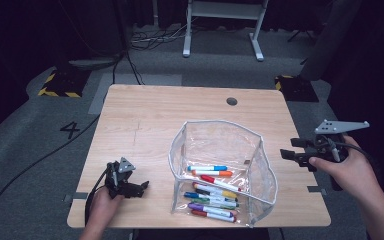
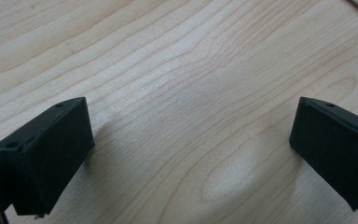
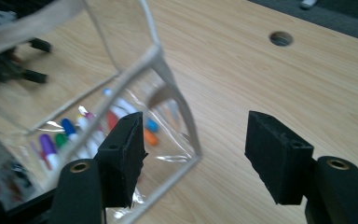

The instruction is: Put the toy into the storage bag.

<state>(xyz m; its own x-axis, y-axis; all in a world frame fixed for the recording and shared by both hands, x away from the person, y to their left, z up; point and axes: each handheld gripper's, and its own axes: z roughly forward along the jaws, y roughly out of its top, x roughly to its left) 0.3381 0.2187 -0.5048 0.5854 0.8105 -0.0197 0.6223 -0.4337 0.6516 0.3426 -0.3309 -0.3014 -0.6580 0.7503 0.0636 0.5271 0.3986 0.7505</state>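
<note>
Several markers (image 1: pixel 211 192) already lie on the floor of the clear pouch (image 1: pixel 220 170) in the high view, in two loose groups, and no marker is seen loose on the wooden bench (image 1: pixel 145 125). The pouch stands open-topped near the front edge, between the two hands. The left tool (image 1: pixel 141 187) rests low on the bench, well apart from the pouch, while the right tool (image 1: pixel 286 154) hangs off the pouch's right side, holding nothing. Loading therefore looks done or nearly done; closing the pouch looks like what is left.

From the left gripper view, the left tool (image 2: pixel 191 140) has its jaws spread wide over bare wood grain, nothing between them.

From the right gripper view, the right tool (image 3: pixel 196 149) stands fully open and empty, its jaws framing the pouch's (image 3: pixel 168 70) near corner without touching it. Coloured markers (image 3: pixel 74 130) show through the clear wall, blurred. My judgement is that the pouch's top edge remains to be brought together.
</note>
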